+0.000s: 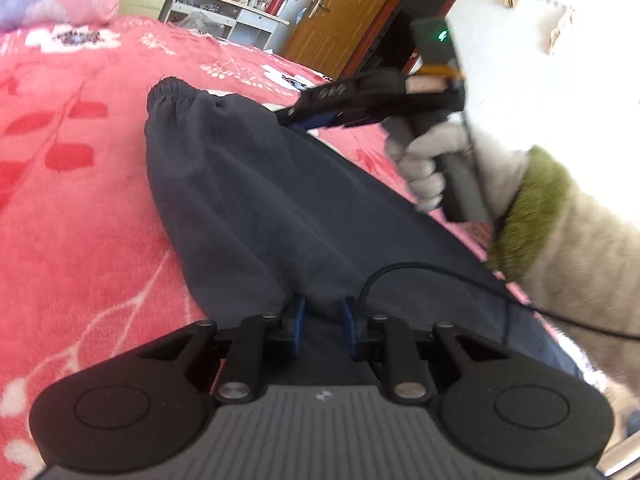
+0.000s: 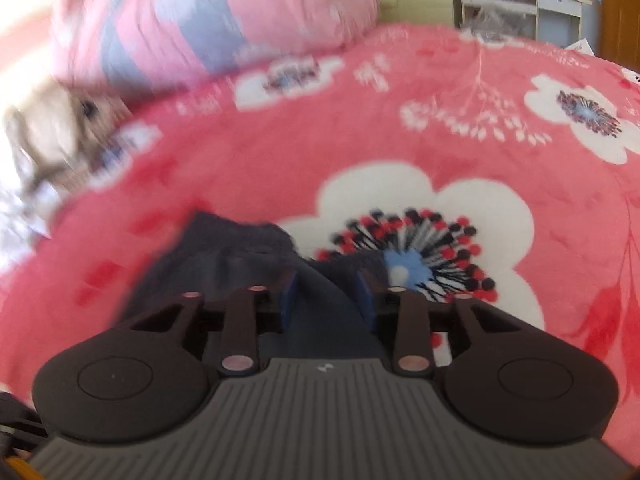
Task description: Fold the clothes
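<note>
In the left wrist view we see the dark trousers (image 1: 256,200) stretched across the red flowered blanket (image 1: 80,200), running from the elastic cuff (image 1: 168,90) at upper centre down to our left gripper (image 1: 322,320) at the bottom of the frame. Its blue fingers (image 1: 298,316) stand apart with trouser cloth lying between them; we cannot tell whether they pinch it. On the right of that frame a gloved hand (image 1: 432,164) holds the right gripper (image 1: 304,118), whose tips sit at the far edge of the trousers, too small to judge there.

In the right wrist view, which is blurred, the right gripper (image 2: 326,300) sits at lower centre with its blue fingers (image 2: 366,300) apart and a fold of dark cloth between them; we cannot tell if they grip. A large white flower (image 2: 424,216) of the blanket lies just beyond, a pink and grey pillow (image 2: 208,20) at upper left, a white shelf (image 2: 520,0) at upper right.
</note>
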`<state>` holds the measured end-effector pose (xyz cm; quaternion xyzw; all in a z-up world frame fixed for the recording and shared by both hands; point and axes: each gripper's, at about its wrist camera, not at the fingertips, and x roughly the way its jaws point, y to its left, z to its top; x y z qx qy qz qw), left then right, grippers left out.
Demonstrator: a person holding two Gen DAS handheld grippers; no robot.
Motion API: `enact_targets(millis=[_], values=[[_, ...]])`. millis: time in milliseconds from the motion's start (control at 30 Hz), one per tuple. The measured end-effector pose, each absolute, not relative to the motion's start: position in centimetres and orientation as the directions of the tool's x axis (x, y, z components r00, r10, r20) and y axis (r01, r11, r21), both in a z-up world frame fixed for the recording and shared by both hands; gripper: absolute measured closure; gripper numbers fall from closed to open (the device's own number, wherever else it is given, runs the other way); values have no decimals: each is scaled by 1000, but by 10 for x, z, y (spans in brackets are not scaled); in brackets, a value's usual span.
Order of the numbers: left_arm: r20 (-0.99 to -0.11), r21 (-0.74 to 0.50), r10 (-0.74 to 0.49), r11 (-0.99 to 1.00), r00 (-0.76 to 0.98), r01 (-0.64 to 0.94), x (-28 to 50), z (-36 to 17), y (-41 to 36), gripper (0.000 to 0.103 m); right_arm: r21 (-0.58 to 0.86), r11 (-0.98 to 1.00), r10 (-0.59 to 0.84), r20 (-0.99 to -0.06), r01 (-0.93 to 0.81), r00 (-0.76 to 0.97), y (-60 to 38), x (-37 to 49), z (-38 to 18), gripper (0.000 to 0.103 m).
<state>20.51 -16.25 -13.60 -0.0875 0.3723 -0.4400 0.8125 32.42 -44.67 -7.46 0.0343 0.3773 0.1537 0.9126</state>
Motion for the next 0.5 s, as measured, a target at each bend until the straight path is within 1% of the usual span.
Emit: enact_targets(millis=[33,67,100,133,200,300,333,400,500], values=[[-519,-490,-789,589,328,643,207,-138,-160,82,167,950,303,-687,-263,660,-444,327,-81,70],[-513,-508,-797,582,320,635,208,-139,-158,82,151,947,309,-681,-285,664,-439,324,-82,75],[-509,-519,-801,578,316,630,210,-140,-157,82,130,942,313,-674,-310,669,-434,320,-84,92],[-504,-531,-806,573,311,625,211,-140,-155,82,77,932,314,-660,-355,682,-423,311,-82,95],[-498,-544,-811,567,306,619,213,-142,-154,82,-35,898,320,-634,-439,704,-400,293,-80,95],[-497,-541,-811,568,309,621,210,-142,-153,82,-250,783,318,-625,-570,712,-360,257,-86,95],[-497,-538,-810,569,311,622,209,-141,-153,82,-308,749,304,-627,-586,717,-350,250,-89,95],[-497,-535,-809,571,313,623,207,-141,-153,82,-367,725,270,-628,-583,730,-342,245,-91,95],[-496,-535,-809,571,315,623,206,-142,-153,82,-297,774,281,-631,-559,724,-352,255,-80,92]])
